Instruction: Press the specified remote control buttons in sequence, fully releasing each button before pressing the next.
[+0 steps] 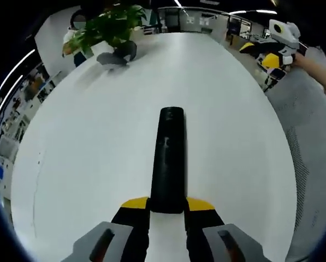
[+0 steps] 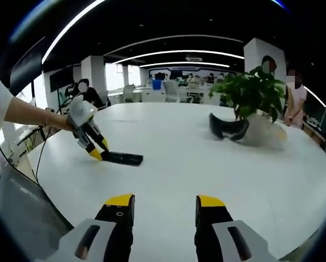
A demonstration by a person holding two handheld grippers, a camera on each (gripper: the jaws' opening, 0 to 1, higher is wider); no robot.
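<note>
A black remote control lies lengthwise on the white table, its near end clamped between the yellow-tipped jaws of my left gripper, which is shut on it. In the right gripper view the same remote rests flat on the table with the left gripper holding its left end, a person's hand behind it. My right gripper hovers open above the table's near edge, well short of the remote. That right gripper also appears far right in the left gripper view.
A potted green plant stands at the far side of the table, with a dark headset-like object beside it. The plant and dark object sit far left. Several people and desks are in the background.
</note>
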